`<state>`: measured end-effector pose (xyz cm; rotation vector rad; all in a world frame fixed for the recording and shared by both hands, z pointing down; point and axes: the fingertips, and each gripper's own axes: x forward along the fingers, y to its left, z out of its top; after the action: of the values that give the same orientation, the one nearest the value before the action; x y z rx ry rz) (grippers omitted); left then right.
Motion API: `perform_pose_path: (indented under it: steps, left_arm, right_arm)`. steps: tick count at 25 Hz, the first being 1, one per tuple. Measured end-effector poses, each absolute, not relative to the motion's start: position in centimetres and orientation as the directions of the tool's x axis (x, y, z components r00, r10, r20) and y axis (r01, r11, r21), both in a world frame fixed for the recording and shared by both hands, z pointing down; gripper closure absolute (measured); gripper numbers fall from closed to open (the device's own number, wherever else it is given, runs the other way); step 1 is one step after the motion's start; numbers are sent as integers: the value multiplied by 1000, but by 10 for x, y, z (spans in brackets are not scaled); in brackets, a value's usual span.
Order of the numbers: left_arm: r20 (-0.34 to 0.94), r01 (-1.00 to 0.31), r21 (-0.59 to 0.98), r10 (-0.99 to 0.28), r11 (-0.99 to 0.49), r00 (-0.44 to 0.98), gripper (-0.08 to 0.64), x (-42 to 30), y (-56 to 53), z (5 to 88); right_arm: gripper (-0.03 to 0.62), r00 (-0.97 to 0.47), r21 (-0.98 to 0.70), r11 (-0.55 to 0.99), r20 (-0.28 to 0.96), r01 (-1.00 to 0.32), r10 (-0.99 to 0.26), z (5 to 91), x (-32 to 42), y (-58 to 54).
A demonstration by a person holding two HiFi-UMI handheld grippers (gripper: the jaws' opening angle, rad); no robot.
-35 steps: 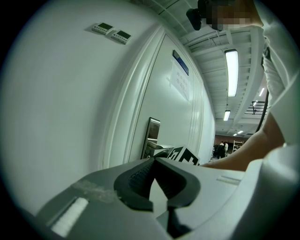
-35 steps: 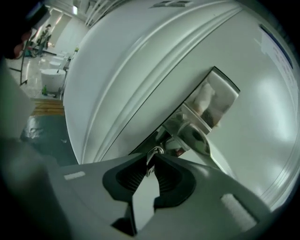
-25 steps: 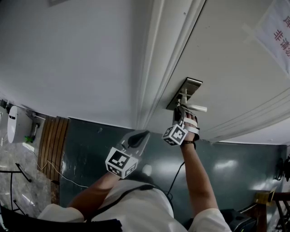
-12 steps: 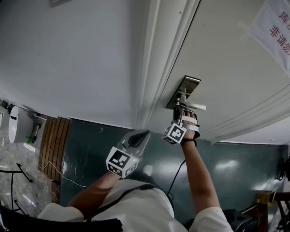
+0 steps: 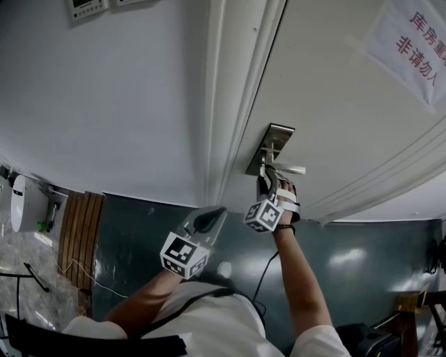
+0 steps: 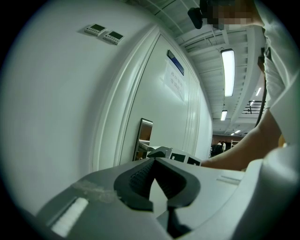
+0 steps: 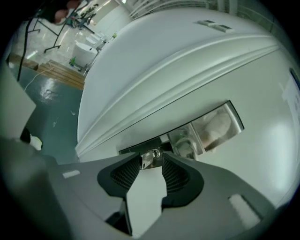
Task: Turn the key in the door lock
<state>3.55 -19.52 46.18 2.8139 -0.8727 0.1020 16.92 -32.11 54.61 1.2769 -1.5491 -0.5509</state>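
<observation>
A steel lock plate (image 5: 272, 144) with a lever handle (image 5: 287, 169) sits on the white door. My right gripper (image 5: 265, 183) is raised to the plate just below the handle. In the right gripper view a silver key (image 7: 150, 158) sticks out of the lock plate (image 7: 213, 125) and lies between the jaws of the right gripper (image 7: 151, 162). These jaws are opening, and the right pad stands off the key. My left gripper (image 5: 211, 217) hangs lower, near the door frame, away from the lock. In its own view the left gripper (image 6: 153, 160) has its tips together and holds nothing.
A white moulded door frame (image 5: 228, 104) runs left of the lock. On the door's upper right hangs a paper notice (image 5: 411, 40). Two wall panels (image 5: 88, 7) are on the wall. Below lie a green floor, wooden slats (image 5: 80, 223) and a white appliance (image 5: 19, 202).
The head view has shifted, so the lock and both grippers sit a little lower and further left. The right gripper stays at the lock. The left gripper keeps its place.
</observation>
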Motion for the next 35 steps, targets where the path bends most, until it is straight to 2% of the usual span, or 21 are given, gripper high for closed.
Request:
perform_pose_path:
  steps: [6,10,15,20,28,35]
  left_arm:
    - [116,-546,158,-534,-823,838,554,46,-196,458]
    - [108,-534,157,-523,-831,846,554,51,-195,454]
    - [84,-519,154,-512,-841,855,554,55,-193,442]
    - [54,-503,142,-501,-852,864,554,58,-191,426]
    - [34,-492,139,-493,-859,870,554,58,-189,415]
    - [20,-504,137,-507,-853,862,554,49,-193,408]
  right_arm:
    - [439,-19,689,294,376,-662,-926,529,167,-291]
    - [516,-97,490,246,309,-836,-946,507,162,-262]
    - [546,-127,218,180,236,-959,-963,481,161,-225]
    - [569,-143,41,150,144,-988,-979,450,162,-193]
    - [584,-146,-42,144,60,-989,-987,415,166,-159]
    - [584,-126,-77,122,47,-990,-991,411,167,-150]
